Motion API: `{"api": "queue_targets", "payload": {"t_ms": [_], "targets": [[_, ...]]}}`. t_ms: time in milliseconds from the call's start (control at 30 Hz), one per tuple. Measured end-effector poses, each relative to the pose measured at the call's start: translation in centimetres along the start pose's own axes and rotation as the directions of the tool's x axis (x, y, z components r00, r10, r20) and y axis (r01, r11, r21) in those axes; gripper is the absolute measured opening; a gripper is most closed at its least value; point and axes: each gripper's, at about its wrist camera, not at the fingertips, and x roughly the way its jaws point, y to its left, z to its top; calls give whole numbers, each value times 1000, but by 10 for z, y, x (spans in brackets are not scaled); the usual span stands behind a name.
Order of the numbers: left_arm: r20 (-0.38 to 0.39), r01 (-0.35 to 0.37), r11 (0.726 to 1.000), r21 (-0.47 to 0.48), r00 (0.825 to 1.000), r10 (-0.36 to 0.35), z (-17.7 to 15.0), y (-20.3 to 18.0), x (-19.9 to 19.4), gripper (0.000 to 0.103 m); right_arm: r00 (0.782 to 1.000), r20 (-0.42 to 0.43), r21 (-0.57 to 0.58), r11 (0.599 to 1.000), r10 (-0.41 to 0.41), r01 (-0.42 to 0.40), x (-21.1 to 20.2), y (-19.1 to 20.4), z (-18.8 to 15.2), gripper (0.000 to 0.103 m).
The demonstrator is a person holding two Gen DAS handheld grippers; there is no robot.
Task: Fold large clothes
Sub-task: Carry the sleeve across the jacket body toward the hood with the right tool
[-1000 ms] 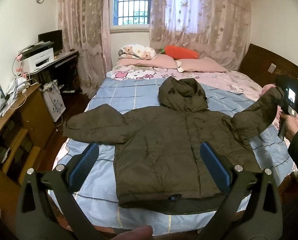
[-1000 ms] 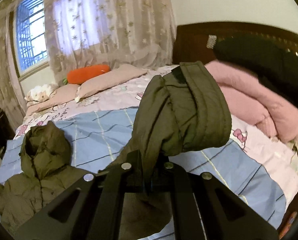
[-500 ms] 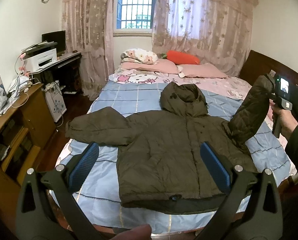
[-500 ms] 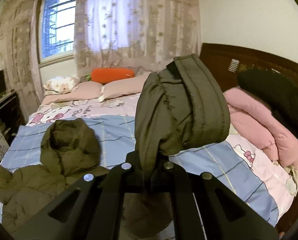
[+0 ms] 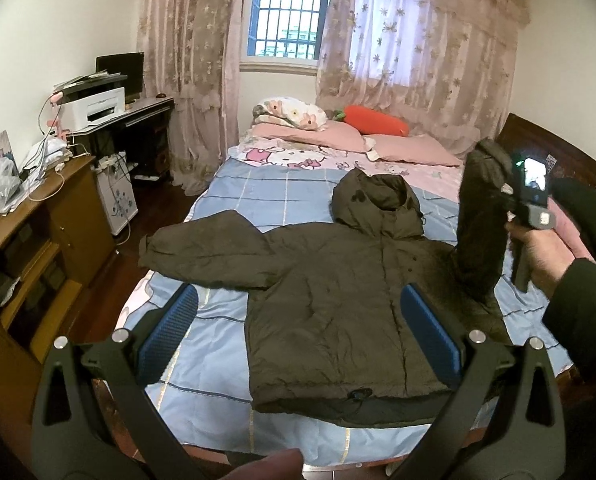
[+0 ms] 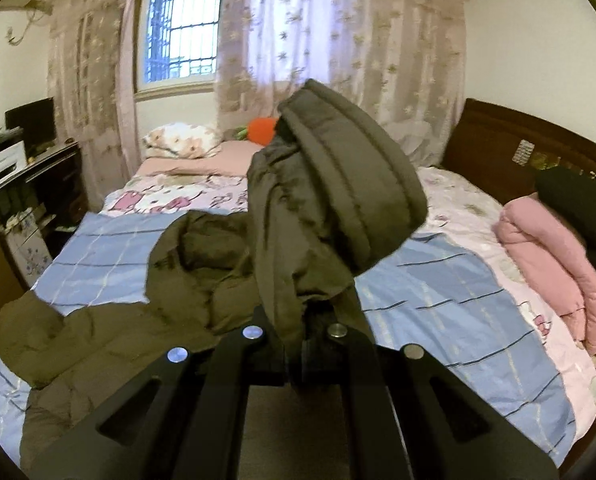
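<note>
An olive hooded jacket (image 5: 338,304) lies front up on the bed (image 5: 226,312), hood toward the pillows and one sleeve (image 5: 202,252) spread to the left. Its other sleeve (image 5: 480,224) stands lifted at the right, pinched near the cuff by my right gripper (image 5: 502,196), which a hand (image 5: 538,248) holds. In the right wrist view the cuff (image 6: 338,184) bulges above my right gripper (image 6: 298,336), whose jaws are shut on the fabric. My left gripper (image 5: 298,336) hovers open over the jacket's hem, its blue pads (image 5: 426,332) apart with nothing between them.
Pink pillows (image 5: 306,134) and an orange carrot cushion (image 5: 374,120) lie at the head of the bed. A folded pink quilt (image 6: 554,256) and a dark bundle (image 6: 574,204) sit at the right edge. A wooden cabinet (image 5: 30,248) and a desk with a printer (image 5: 94,108) stand left.
The right gripper has carried the sleeve up and inward toward the jacket's body, so the sleeve now stands nearly upright. The left gripper has stayed open while its view drifted slightly.
</note>
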Motion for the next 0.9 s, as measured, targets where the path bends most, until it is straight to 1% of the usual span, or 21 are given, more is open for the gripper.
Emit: {"api": "queue_targets", "payload": {"t_ms": [67, 200, 533, 800, 900], "targets": [[3, 3, 1000, -5, 1000, -3, 0, 2, -2, 101, 1000, -16, -11, 1000, 15, -15, 7, 19, -5, 4], [-2, 4, 1000, -7, 1000, -4, -2, 7, -1, 101, 999, -34, -22, 999, 38, -38, 14, 44, -14, 4], [-17, 4, 1000, -25, 1000, -4, -3, 19, 0, 101, 994, -84, -49, 996, 72, -76, 40, 82, -34, 4], [-28, 5, 1000, -25, 1000, -5, -6, 24, 1, 101, 985, -144, -77, 991, 97, -109, 65, 126, -67, 4], [-35, 3, 1000, -18, 999, -3, -6, 26, 2, 101, 982, -166, -101, 990, 85, -102, 75, 142, -82, 4]]}}
